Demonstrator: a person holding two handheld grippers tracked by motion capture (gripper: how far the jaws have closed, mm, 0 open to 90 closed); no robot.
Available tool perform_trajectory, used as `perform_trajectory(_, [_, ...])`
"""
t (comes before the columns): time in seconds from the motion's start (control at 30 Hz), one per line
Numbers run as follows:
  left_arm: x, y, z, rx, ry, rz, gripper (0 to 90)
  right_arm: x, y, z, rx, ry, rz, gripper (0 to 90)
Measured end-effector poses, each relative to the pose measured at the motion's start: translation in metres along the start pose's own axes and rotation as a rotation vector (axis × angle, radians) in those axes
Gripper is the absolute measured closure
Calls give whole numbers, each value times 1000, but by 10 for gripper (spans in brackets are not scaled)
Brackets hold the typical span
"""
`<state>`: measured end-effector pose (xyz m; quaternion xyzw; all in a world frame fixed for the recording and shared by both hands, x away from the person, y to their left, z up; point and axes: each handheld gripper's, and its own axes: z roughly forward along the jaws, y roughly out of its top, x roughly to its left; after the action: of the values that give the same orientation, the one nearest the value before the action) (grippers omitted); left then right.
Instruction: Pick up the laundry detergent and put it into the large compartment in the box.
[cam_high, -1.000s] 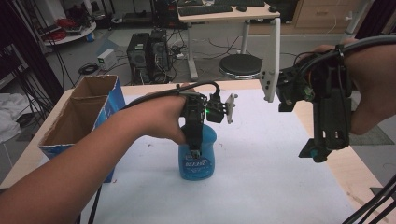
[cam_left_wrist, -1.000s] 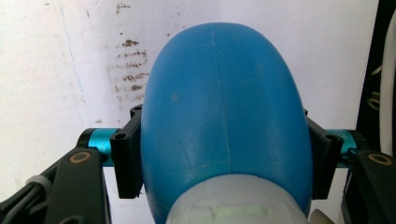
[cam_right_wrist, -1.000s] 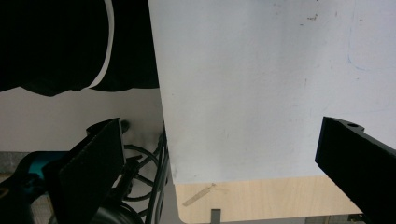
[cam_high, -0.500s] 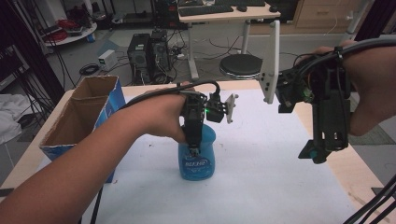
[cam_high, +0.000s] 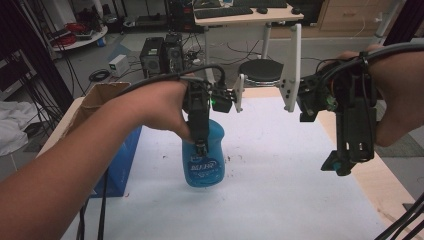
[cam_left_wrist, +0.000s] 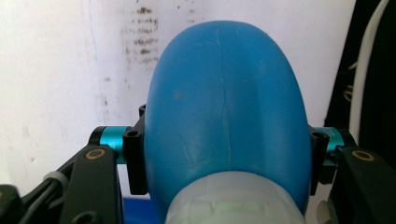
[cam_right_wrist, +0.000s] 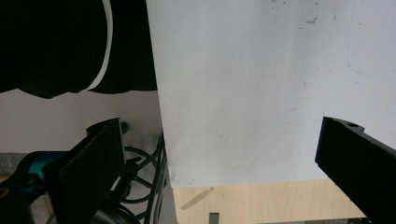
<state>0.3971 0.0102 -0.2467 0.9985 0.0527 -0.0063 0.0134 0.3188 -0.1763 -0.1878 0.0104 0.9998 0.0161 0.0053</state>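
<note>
Your left gripper's fingers (cam_left_wrist: 134, 161) are clamped on either side of the blue bottle (cam_high: 202, 157), pinching its broad body from above; in the left gripper view the blue plastic bulges between the two black pads. The bottle stands near the middle of the bench (cam_high: 280, 200), on the white sheet, a little toward the left edge, beside the open cardboard box (cam_high: 107, 107) at that edge. Whether its base is on the sheet or just off it, I cannot tell.

Your right gripper (cam_high: 350, 157) hangs over the right edge of the bench, well apart from the bottle, its fingers (cam_right_wrist: 95, 163) spread wide with nothing between them.

By the look of it, you have the grasp and the carry is what comes next. The box looks like the likely target. Keep the squeeze steady, since the body is smooth and rounded and could slip or twist. Lift straight up before you travel, clear the box's wall, then lower it inside upright.
</note>
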Motion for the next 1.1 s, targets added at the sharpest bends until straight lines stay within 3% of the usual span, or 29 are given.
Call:
perform_trajectory(0.6, [20, -54, -83, -12, 49, -197, 380, -3, 16, 0, 4, 1, -41, 6])
perform_trajectory(0.7, [28, -68, -99, -29, 54, -250, 380, -3, 17, 0, 0, -8, -48, 6])
perform_trajectory(1.1, [46, -119, -138, -28, 58, -563, 380, -7, 20, -1, -4, -14, -61, 6])
